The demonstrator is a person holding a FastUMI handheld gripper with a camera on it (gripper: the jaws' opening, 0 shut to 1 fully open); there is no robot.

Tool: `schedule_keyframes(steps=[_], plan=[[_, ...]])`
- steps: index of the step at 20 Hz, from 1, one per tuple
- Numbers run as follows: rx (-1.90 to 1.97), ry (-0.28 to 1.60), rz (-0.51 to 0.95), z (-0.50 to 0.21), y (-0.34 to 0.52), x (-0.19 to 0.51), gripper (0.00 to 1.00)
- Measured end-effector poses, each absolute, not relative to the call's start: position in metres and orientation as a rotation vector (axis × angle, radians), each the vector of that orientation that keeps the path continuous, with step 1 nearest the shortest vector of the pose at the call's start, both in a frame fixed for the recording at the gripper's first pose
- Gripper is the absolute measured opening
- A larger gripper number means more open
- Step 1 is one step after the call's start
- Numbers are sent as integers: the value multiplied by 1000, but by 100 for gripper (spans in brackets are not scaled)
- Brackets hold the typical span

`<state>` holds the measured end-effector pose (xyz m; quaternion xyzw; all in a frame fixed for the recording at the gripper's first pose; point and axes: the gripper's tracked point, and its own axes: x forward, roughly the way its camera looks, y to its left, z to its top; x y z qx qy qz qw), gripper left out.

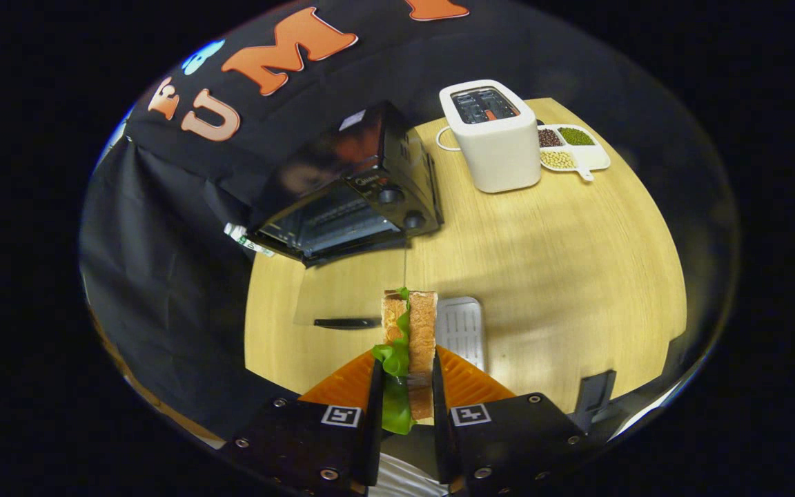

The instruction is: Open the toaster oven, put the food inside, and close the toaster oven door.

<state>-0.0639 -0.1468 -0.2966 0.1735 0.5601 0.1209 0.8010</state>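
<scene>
My gripper is shut on a sandwich of two toast slices with green lettuce, held on edge between both fingers above the wooden table. The black toaster oven stands beyond the fingers at the table's far left. Its glass door lies folded down flat toward me, with its black handle at the near edge, and the oven's inside with its rack shows. The sandwich hangs just right of the door's near end.
A white slotted tray lies on the table right behind the sandwich. A white pop-up toaster stands at the far side, with a white divided dish of beans to its right. A dark object sits by the near right edge.
</scene>
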Motion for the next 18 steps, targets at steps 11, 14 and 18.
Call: schedule_keyframes(steps=[11, 14, 18], plan=[[730, 1026, 226, -300, -41, -6, 33], [864, 972, 181, -309, -21, 16, 33], [969, 926, 93, -341, -5, 39, 33]])
